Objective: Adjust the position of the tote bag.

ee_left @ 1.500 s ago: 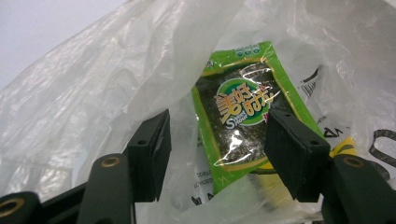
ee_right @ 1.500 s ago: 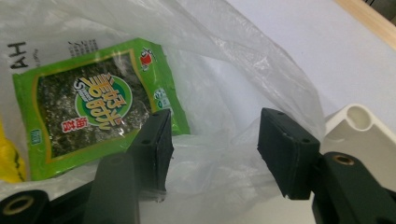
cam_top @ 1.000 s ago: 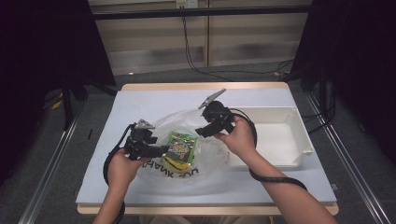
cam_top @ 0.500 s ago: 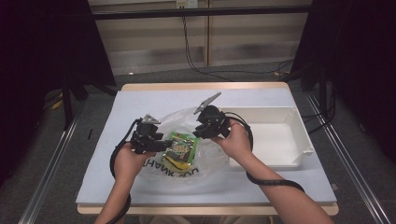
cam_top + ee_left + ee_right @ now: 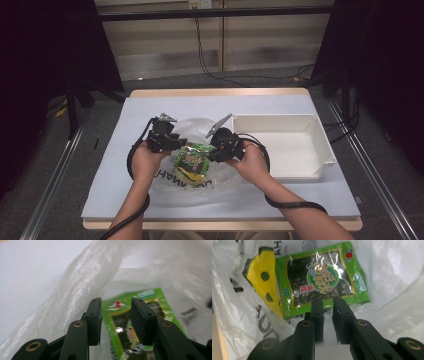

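A clear plastic bag (image 5: pixel 200 125) lies at mid-table with a green seaweed packet (image 5: pixel 192 157) and a yellow packet (image 5: pixel 187 173) inside. My left gripper (image 5: pixel 172 142) is at the bag's left edge. Its jaws (image 5: pixel 116 312) have just been closing and still stand apart, with the bag's film (image 5: pixel 75 290) beside them and the green packet (image 5: pixel 147 297) beyond. My right gripper (image 5: pixel 210 150) is at the bag's right side. Its jaws (image 5: pixel 328 305) have narrowed to a thin gap and seem to pinch the bag's film (image 5: pixel 392 277) just short of the green packet (image 5: pixel 324 277) and the yellow packet (image 5: pixel 262 282).
A white rectangular tray (image 5: pixel 320 145) stands on the table's right half, close beside my right hand. A pale sheet (image 5: pixel 125 190) covers the tabletop. Cables trail from both grippers toward the near edge.
Both hands have drawn in on the bag. The left gripper moved right toward the green packet. The right gripper came down and left to the bag's edge.
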The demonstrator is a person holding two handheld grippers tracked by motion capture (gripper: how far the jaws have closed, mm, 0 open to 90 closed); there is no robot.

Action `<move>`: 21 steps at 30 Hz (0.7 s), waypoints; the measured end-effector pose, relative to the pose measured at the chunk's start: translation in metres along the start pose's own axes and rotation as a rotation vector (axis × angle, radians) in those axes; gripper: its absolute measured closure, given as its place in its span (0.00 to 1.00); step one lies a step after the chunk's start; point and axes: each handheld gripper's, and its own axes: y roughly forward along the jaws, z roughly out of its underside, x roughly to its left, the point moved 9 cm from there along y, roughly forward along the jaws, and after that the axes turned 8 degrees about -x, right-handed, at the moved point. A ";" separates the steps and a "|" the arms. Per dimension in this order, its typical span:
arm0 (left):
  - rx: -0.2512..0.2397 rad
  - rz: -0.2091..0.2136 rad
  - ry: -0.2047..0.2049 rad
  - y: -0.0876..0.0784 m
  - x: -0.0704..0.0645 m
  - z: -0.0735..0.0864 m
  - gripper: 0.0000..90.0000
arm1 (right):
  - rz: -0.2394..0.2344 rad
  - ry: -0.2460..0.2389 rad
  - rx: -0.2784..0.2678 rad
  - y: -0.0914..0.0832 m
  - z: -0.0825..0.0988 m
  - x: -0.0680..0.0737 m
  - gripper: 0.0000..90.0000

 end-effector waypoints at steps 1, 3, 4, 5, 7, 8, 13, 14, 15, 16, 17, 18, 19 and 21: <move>0.004 -0.002 -0.008 0.002 0.003 0.000 0.68 | 0.001 -0.011 0.004 0.002 0.002 0.000 0.88; 0.007 -0.024 -0.010 0.004 0.011 0.000 0.69 | -0.004 -0.009 0.013 0.003 0.007 0.002 0.88; 0.007 -0.032 -0.015 0.005 0.015 0.000 0.69 | -0.007 -0.010 0.012 0.005 0.009 0.002 0.88; 0.016 -0.046 -0.014 0.006 0.019 0.001 0.69 | -0.009 -0.006 0.020 0.005 0.012 0.003 0.88; 0.029 -0.057 -0.026 0.009 0.025 0.003 0.69 | -0.010 -0.005 0.024 0.008 0.016 0.004 0.87; 0.029 -0.067 -0.032 0.010 0.027 0.003 0.67 | -0.007 -0.001 0.029 0.009 0.018 0.004 0.87; 0.029 -0.014 -0.041 0.010 0.012 0.001 0.56 | 0.002 -0.011 0.025 0.008 0.019 0.003 0.85; 0.040 0.005 -0.035 0.008 0.006 0.001 0.55 | 0.005 -0.003 0.025 0.007 0.019 0.002 0.84; 0.047 0.019 -0.002 0.006 0.001 0.002 0.55 | 0.006 -0.006 0.021 0.007 0.019 0.001 0.83; 0.041 0.020 0.002 0.007 -0.004 0.002 0.53 | 0.007 0.001 0.023 0.005 0.019 0.001 0.83; 0.063 0.024 0.020 0.006 -0.007 0.005 0.50 | 0.009 -0.003 0.022 0.005 0.018 0.000 0.82; 0.084 0.041 0.023 0.005 -0.009 0.008 0.49 | 0.011 0.000 0.015 0.004 0.017 0.000 0.82; 0.097 0.039 0.020 0.006 -0.009 0.010 0.49 | 0.011 0.004 0.013 0.003 0.017 -0.001 0.81; 0.111 0.048 0.021 0.008 -0.011 0.015 0.48 | 0.014 0.001 0.013 0.003 0.016 -0.002 0.79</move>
